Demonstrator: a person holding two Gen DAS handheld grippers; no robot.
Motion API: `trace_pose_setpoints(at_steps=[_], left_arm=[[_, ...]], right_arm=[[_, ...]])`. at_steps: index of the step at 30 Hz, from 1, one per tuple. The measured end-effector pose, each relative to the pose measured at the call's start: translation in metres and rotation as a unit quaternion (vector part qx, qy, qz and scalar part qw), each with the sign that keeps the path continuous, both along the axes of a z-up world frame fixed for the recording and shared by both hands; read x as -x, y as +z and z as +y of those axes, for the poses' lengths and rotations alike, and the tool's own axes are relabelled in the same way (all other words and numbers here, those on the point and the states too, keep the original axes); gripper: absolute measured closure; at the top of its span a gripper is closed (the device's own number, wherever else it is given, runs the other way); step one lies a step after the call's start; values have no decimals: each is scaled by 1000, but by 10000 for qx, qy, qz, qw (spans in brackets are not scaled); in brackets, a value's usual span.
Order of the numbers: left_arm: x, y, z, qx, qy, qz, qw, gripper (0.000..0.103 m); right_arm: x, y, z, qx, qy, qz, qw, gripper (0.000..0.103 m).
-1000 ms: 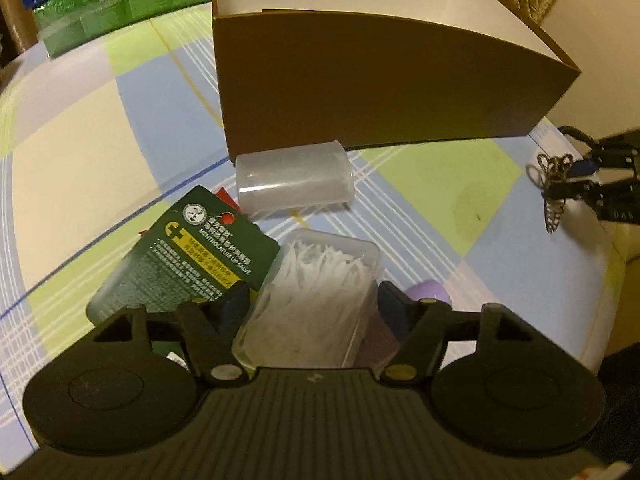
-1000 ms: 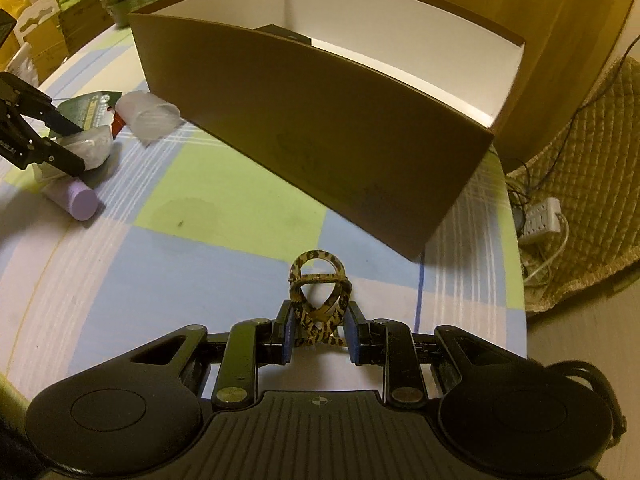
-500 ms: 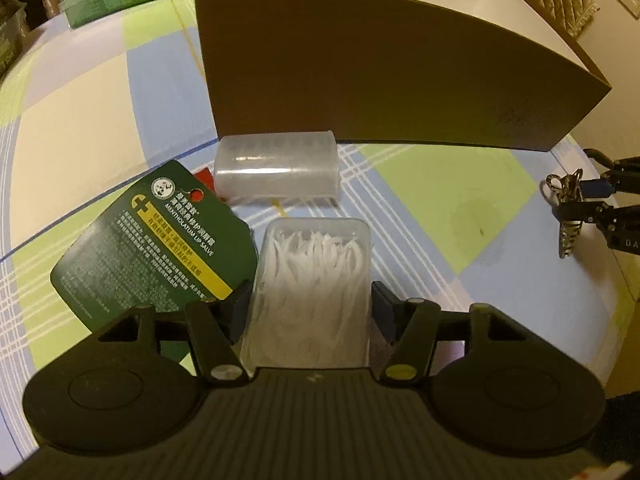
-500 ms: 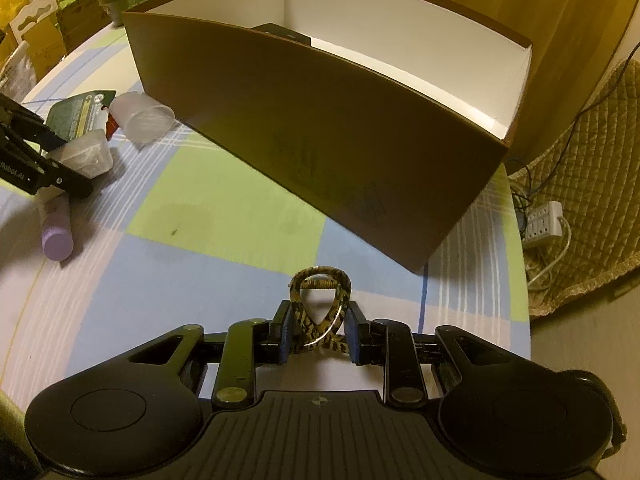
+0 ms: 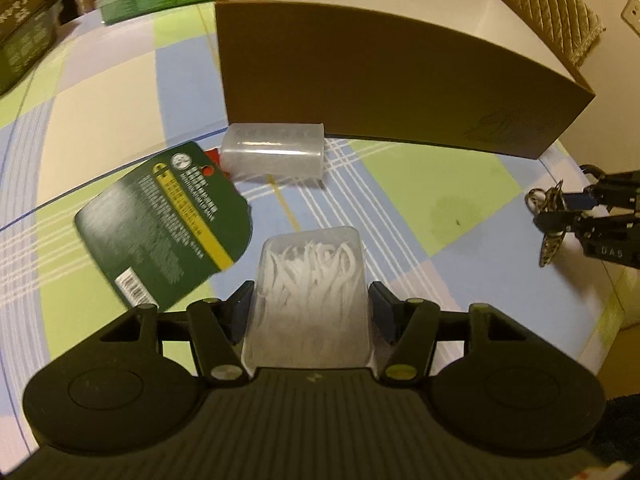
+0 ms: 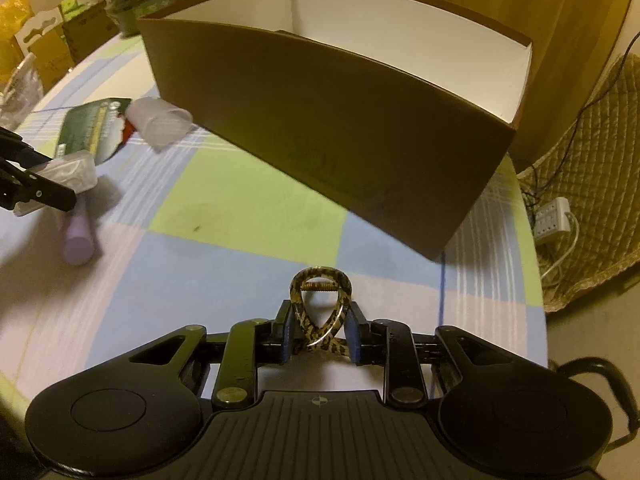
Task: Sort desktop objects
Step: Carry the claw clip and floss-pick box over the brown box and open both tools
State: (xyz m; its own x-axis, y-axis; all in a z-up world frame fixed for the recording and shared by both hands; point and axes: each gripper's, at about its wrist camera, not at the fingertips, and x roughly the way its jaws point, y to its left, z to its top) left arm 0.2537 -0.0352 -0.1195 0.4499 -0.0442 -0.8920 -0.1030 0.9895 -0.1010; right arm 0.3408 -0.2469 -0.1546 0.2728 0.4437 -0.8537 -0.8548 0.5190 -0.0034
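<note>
While our left gripper (image 5: pixel 310 312) clamps the clear floss-pick box (image 5: pixel 308 280) between its pads, lifted off the checked tablecloth (image 5: pixel 400 208), our right gripper (image 6: pixel 320 336) pinches a leopard-print hair clip (image 6: pixel 320 308) above the cloth; just beyond the left jaws lies a green lip-balm card (image 5: pixel 160 220), and past it a frosted plastic case (image 5: pixel 274 152) on its side — close to the brown cardboard box (image 6: pixel 340 136); a lilac tube (image 6: pixel 80 236) rests on the cloth near the left gripper; farthest back, the box stands open-topped with a white interior.
</note>
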Motion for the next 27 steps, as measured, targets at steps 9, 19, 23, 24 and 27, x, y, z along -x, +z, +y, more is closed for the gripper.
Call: trace_pose_setpoints(at_steps=[9, 19, 23, 24, 27], left_arm=[[17, 32, -5, -116, 208, -315, 9992, 47], [12, 62, -26, -140, 119, -741, 9971, 47], [5, 72, -35, -141, 49, -917, 9957, 47], [3, 76, -38, -148, 28, -962, 9952, 47], [-4, 84, -42, -160, -22, -1080, 9940, 47]], right_arm=[[6, 26, -2, -389, 164, 45, 9991, 80], [9, 59, -5, -773, 376, -47, 9963, 80], [8, 73, -8, -946, 408, -66, 9947, 80], [7, 76, -9, -980, 419, -82, 9943, 80], [6, 87, -11, -1094, 473, -133, 9928, 80]])
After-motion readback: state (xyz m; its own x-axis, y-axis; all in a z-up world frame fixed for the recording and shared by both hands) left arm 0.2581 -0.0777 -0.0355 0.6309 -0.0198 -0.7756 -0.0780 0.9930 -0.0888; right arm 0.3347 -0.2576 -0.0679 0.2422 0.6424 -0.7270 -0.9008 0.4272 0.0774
